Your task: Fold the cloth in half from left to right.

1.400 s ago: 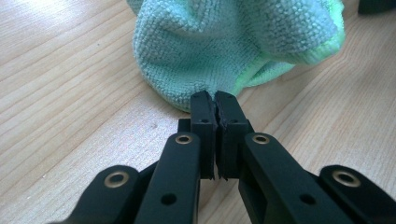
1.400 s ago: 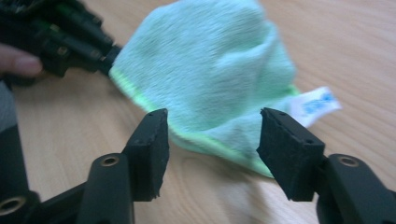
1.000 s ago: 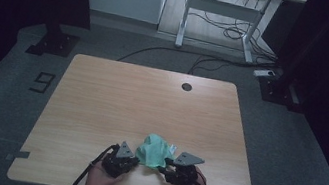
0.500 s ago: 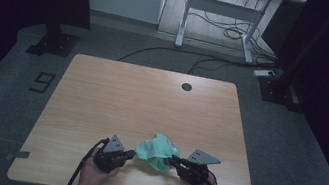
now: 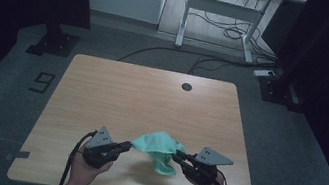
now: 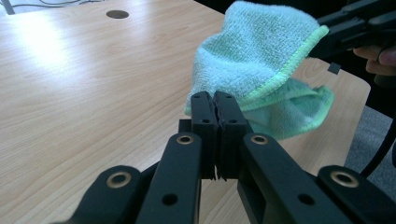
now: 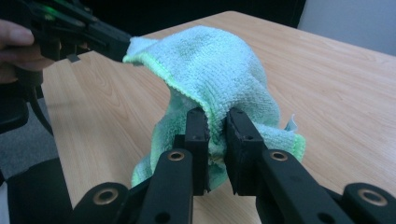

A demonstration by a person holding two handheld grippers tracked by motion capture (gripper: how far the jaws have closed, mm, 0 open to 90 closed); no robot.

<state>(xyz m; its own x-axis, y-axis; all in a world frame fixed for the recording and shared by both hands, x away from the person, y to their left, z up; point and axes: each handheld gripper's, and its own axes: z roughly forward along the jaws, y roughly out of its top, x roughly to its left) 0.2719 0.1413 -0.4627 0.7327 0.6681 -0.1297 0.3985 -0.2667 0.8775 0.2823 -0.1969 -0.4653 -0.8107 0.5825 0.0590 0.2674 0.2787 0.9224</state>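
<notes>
A light green cloth (image 5: 158, 147) hangs crumpled between my two grippers above the near edge of the wooden table (image 5: 152, 95). My left gripper (image 5: 127, 145) is shut on the cloth's left corner; in the left gripper view its jaws (image 6: 213, 100) press together on the hem of the cloth (image 6: 252, 51). My right gripper (image 5: 176, 154) is shut on the right side. Its jaws (image 7: 215, 116) have just been closing, with a thick fold of the cloth (image 7: 210, 65) between them. Each gripper view shows the other gripper, right (image 6: 345, 28) and left (image 7: 107, 39), pinching the far corner.
A round cable hole (image 5: 186, 86) sits near the table's far edge. Beyond the table stand a white desk frame (image 5: 214, 25), loose floor cables (image 5: 228, 32) and dark stands (image 5: 55, 38). A "9" mark (image 5: 42, 82) lies on the floor at left.
Both grippers have risen with the cloth and moved slightly apart and nearer the table's front edge. The cloth, bunched on the table before, now hangs between them.
</notes>
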